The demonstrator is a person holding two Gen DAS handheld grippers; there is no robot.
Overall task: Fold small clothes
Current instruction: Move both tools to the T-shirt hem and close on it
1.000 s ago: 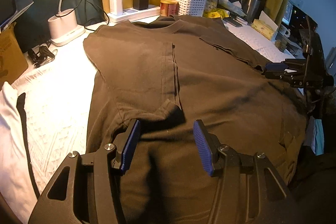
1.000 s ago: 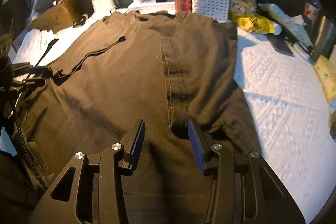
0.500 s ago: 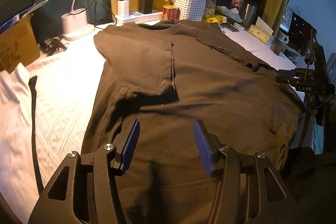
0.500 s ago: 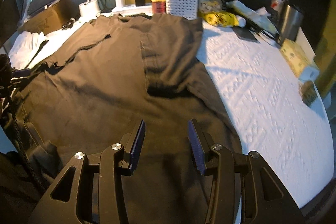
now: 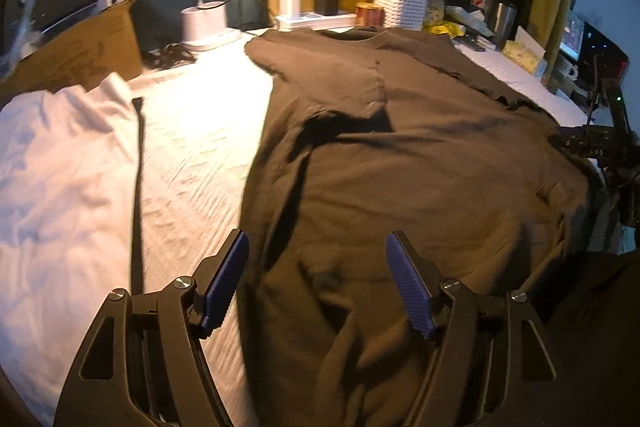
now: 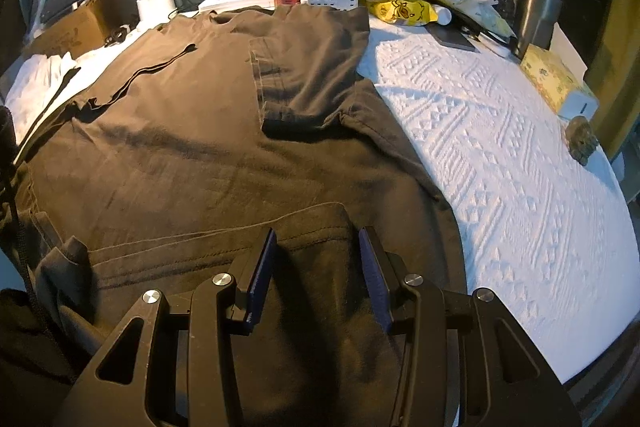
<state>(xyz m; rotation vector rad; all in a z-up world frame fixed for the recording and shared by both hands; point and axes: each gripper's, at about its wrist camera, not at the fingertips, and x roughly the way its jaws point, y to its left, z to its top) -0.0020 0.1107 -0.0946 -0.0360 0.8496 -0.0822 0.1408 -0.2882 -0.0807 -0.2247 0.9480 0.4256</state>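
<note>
Hovering both grippers over near hem of dark brown T-shirt [image 5: 420,163], jaws empty.

Shirt lies flat on white textured cover [image 6: 500,155], collar far, hem near; long axis runs away from jaws, sleeves folded inward. Right gripper [image 6: 316,271] sits directly over hem, part-open, nothing pinched. Left gripper [image 5: 316,283] straddles shirt's left edge, jaws opening. Vs 1 s ago: both pulled back from sleeves toward hem.

Matt cotton-like tee [image 6: 192,155]; embossed white cloth cover [image 6: 500,187], prob. quilted.
</note>
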